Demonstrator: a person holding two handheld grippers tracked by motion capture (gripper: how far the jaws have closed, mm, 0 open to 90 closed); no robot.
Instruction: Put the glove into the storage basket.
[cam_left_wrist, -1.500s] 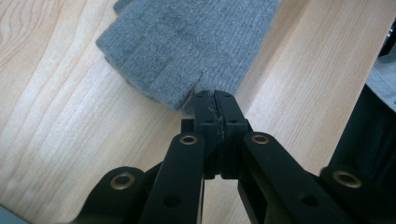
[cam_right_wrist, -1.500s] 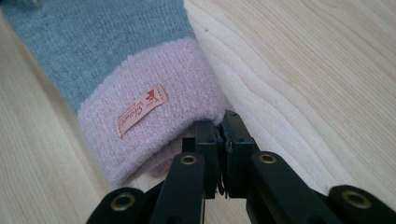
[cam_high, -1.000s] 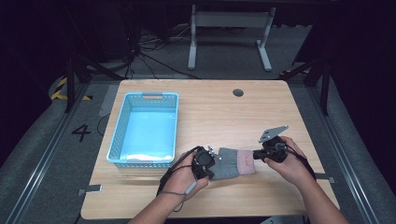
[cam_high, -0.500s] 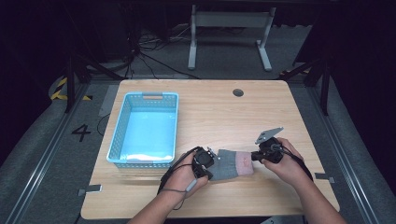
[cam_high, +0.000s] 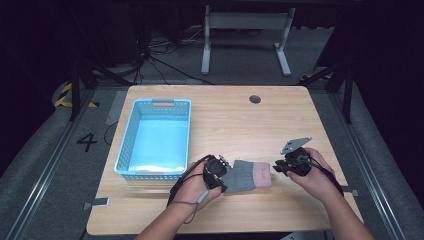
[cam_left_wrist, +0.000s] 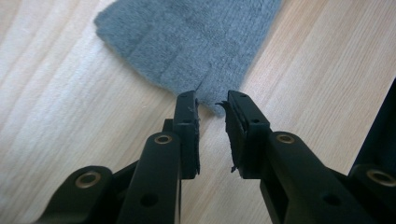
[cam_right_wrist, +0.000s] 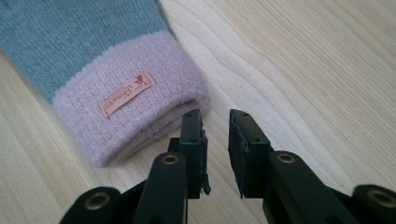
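Observation:
A grey knitted glove (cam_high: 245, 176) with a pink cuff (cam_right_wrist: 135, 107) lies flat on the table near the front edge. My left gripper (cam_high: 220, 172) is at its grey end. Its jaws have just been opening and stand a little apart (cam_left_wrist: 212, 100), with the fabric's corner (cam_left_wrist: 187, 42) lying loose in the gap. My right gripper (cam_high: 278, 166) is at the cuff end. Its jaws have also just been opening (cam_right_wrist: 215, 119). Between them is bare wood, and the cuff lies just beside one jaw. A small orange label (cam_right_wrist: 126, 94) is sewn on the cuff.
A light blue plastic basket (cam_high: 131, 145) stands on the left part of the wooden table (cam_high: 240, 115), close to my left hand. A round cable hole (cam_high: 255, 99) sits near the far edge. Beyond the table are metal stand legs and cables on the floor.
Both grippers have let go of the glove's ends, and a small gap shows between the cuff and the right gripper. The hands have hardly moved.

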